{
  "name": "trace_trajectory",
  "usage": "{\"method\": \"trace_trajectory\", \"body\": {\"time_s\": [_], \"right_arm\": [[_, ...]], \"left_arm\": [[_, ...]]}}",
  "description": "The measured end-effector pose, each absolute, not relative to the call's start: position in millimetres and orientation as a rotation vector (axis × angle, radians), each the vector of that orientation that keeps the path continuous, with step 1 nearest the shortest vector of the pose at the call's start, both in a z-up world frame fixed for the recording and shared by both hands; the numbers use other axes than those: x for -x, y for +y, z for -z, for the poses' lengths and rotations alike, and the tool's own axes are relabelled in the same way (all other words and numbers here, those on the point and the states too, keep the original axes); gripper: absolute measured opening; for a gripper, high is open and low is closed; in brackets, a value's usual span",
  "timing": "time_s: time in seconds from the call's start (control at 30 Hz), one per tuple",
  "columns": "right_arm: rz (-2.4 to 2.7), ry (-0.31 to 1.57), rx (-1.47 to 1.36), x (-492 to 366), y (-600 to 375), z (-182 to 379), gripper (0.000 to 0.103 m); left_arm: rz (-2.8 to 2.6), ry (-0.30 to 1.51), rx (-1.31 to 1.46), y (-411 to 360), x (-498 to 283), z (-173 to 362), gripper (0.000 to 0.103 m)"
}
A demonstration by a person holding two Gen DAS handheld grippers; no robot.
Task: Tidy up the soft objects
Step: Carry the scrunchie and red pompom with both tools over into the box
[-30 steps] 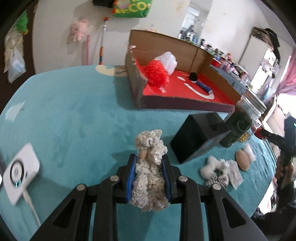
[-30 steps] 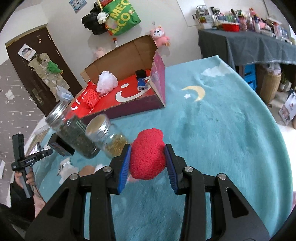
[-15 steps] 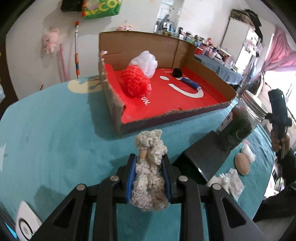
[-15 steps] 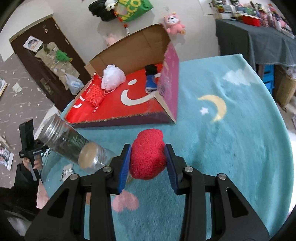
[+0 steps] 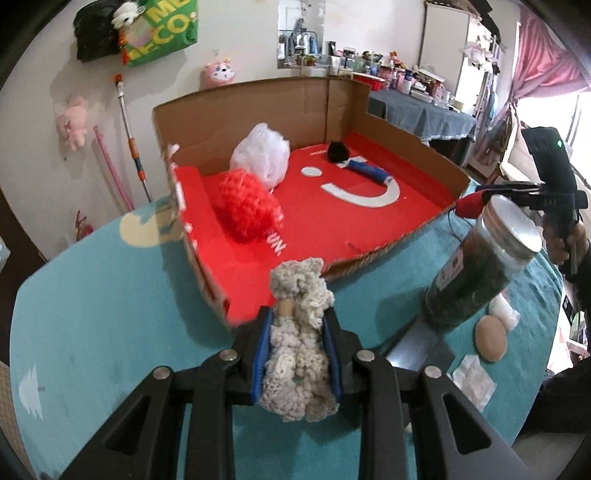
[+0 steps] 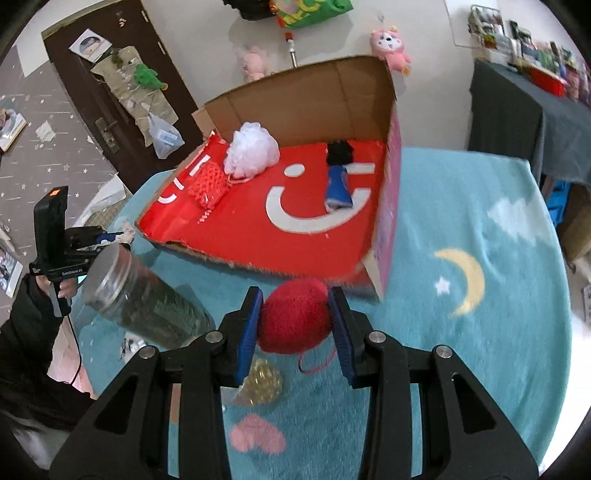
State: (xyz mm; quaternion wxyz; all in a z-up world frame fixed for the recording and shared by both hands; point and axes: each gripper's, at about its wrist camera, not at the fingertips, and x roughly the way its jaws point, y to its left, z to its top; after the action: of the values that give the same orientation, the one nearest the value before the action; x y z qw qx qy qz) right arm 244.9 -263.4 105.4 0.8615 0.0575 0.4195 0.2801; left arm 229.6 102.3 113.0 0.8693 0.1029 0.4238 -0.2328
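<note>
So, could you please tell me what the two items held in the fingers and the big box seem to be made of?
The cream crocheted piece in the left gripper looks like looped cotton or wool yarn, matte and nubbly. The red pompom in the right gripper looks like fuzzy yarn or plush, matte. The open box seems corrugated cardboard: plain brown walls, frayed edges, a printed red floor.

A teal plush cover (image 6: 461, 354) with a yellow moon (image 6: 467, 280), a white cloud and a pink heart print spreads over the tabletop. Behind it a white wall (image 5: 48, 166) carries pink plush toys (image 5: 72, 125) and a green bag (image 5: 159, 27), with a dark brown door (image 6: 110, 96) to one side. A grey-draped side table (image 5: 424, 114) crowded with bottles stands near a bright window with a pink curtain (image 5: 543, 62).
</note>
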Motion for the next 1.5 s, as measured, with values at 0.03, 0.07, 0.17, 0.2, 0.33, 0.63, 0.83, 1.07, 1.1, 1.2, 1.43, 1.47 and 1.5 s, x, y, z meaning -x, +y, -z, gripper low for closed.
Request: {"method": "trace_trajectory", "body": {"time_s": [0.03, 0.07, 0.17, 0.2, 0.33, 0.63, 0.83, 1.07, 1.1, 1.2, 1.43, 1.47, 1.5], "right_arm": [[-0.592, 0.878, -0.119, -248, -261, -108, 0.035], [-0.595, 0.872, -0.112, -251, -258, -112, 0.035], [-0.595, 0.859, -0.088, -258, -249, -120, 0.033], [-0.596, 0.856, -0.083, -259, -247, -122, 0.033], [-0.592, 0.827, -0.075, -261, -241, -130, 0.031], [-0.592, 0.755, -0.109, -282, -232, -158, 0.031], [-0.574, 0.74, -0.087, -328, -206, -172, 0.031], [-0.506, 0.835, -0.016, -411, -158, -146, 0.031], [-0.505, 0.852, -0.013, -418, -153, -142, 0.031], [-0.5, 0.893, -0.005, -436, -139, -129, 0.031], [-0.497, 0.978, 0.007, -449, -134, -101, 0.031], [-0.495, 0.988, 0.013, -446, -136, -97, 0.031], [-0.493, 0.992, 0.017, -443, -137, -95, 0.031]], "left_arm": [[0.497, 0.882, -0.224, 97, -232, -116, 0.028], [0.506, 0.877, -0.232, 92, -235, -119, 0.028], [0.526, 0.861, -0.254, 77, -240, -125, 0.028], [0.532, 0.858, -0.255, 73, -241, -127, 0.028], [0.552, 0.848, -0.251, 58, -244, -132, 0.028], [0.534, 0.883, -0.206, 28, -270, -144, 0.028], [0.476, 0.956, -0.196, 6, -307, -137, 0.028], [0.388, 1.085, -0.18, -6, -364, -107, 0.028], [0.377, 1.105, -0.179, -6, -372, -102, 0.028], [0.35, 1.142, -0.168, -4, -389, -90, 0.028], [0.297, 1.174, -0.124, 6, -408, -70, 0.029], [0.294, 1.172, -0.126, 7, -408, -69, 0.029], [0.292, 1.168, -0.127, 8, -408, -69, 0.029]]}}
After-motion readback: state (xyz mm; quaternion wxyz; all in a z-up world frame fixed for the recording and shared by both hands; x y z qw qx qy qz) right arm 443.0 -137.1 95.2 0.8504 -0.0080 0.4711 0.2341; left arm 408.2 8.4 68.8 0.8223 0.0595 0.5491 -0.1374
